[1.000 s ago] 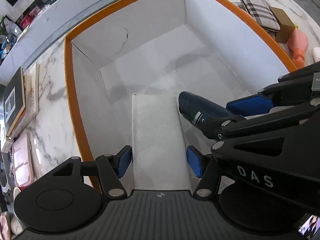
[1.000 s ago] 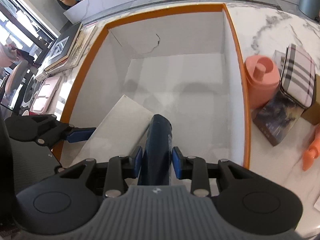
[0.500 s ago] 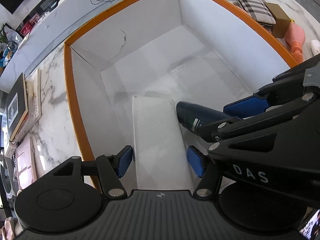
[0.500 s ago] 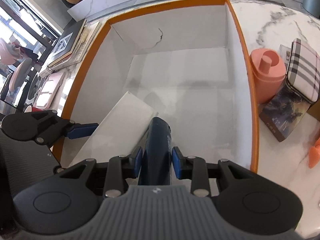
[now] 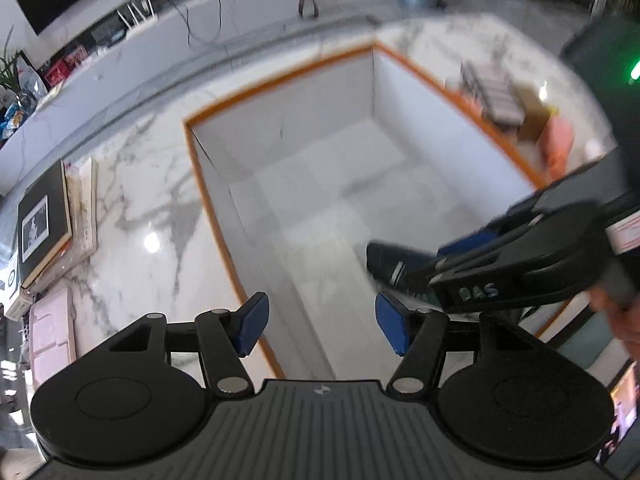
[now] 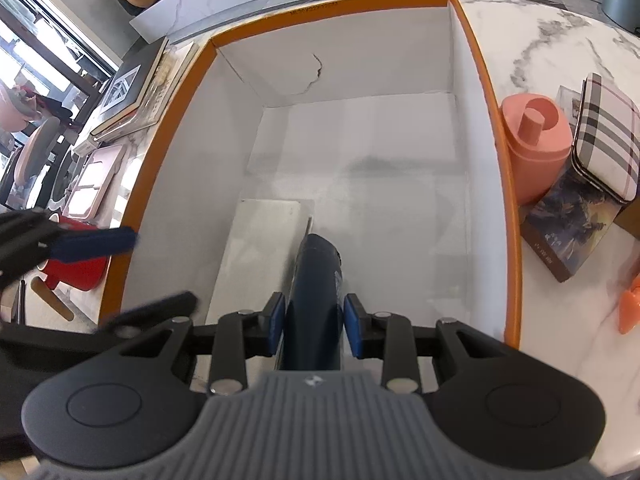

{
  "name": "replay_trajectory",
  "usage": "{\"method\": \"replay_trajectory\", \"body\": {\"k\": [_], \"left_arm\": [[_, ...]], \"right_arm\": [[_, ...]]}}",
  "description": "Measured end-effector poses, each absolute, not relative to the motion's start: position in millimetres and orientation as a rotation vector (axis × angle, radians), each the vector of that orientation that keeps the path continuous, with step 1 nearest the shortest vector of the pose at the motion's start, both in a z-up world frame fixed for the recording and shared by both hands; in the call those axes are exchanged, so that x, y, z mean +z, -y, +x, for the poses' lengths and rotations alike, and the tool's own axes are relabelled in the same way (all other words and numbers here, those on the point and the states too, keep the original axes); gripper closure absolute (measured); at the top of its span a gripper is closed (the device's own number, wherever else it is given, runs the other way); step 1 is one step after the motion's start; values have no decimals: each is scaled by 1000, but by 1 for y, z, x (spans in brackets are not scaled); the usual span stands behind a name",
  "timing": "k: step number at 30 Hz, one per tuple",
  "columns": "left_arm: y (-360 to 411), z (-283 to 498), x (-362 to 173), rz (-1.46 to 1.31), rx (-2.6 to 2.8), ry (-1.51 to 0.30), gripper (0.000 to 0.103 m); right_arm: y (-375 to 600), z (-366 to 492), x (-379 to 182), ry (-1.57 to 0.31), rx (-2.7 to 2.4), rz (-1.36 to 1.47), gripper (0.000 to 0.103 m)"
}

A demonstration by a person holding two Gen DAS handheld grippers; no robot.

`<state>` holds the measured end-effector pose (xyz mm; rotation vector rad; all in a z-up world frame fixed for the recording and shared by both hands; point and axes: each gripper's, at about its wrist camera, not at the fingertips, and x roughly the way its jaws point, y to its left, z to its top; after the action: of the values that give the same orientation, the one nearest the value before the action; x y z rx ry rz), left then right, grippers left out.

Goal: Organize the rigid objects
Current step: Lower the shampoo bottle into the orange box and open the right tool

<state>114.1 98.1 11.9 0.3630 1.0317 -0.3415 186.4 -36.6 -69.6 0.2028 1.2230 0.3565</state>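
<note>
A big white box with an orange rim [image 6: 486, 92] [image 5: 280, 76] stands on the marble top. On its floor at the near left lies a flat white box [image 6: 264, 248]. My right gripper [image 6: 314, 320] is shut on a dark blue bottle [image 6: 318, 280], held low inside the big box beside the flat box. In the left wrist view that bottle [image 5: 384, 262] sticks out of the right gripper [image 5: 432, 264]. My left gripper [image 5: 320, 322] hangs open with nothing between its pads, above the big box's near left wall. One of its blue fingers [image 6: 96, 240] shows blurred in the right wrist view.
Right of the big box stand a pink container [image 6: 534, 140], a plaid case [image 6: 604, 132] on a dark book [image 6: 572, 232], and an orange item [image 6: 630, 304]. To the left lie stacked books [image 6: 128, 88], a pink tray [image 6: 90, 176] and a red pot [image 6: 76, 272].
My left gripper has lifted up and back off the flat white box, which stays on the floor of the big box. The right gripper and its bottle have not moved.
</note>
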Motion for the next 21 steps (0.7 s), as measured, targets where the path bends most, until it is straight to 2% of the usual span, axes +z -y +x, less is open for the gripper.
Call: {"method": "replay_trajectory", "body": {"k": [4,10,14,16,18,21], "left_arm": [[-115,115,27,271,-287,-960,30],[-129,124,13,233,-242,-993,32],[-135,125,4,207,-255,-1012,44],[-137,121,2,201,-267,-1015,50],[-137,120,1,197,-278,-1020,58],[-135,118,-1,189,-289,-1021,60]], "right_arm": [[32,185,-73,-1227,346,173,71],[27,186,-77,-1238,320,152,72],[21,189,-79,-1244,322,149,73],[16,190,-81,-1251,330,146,81],[11,190,-81,-1254,347,151,83],[3,190,-79,-1260,387,155,88]]}}
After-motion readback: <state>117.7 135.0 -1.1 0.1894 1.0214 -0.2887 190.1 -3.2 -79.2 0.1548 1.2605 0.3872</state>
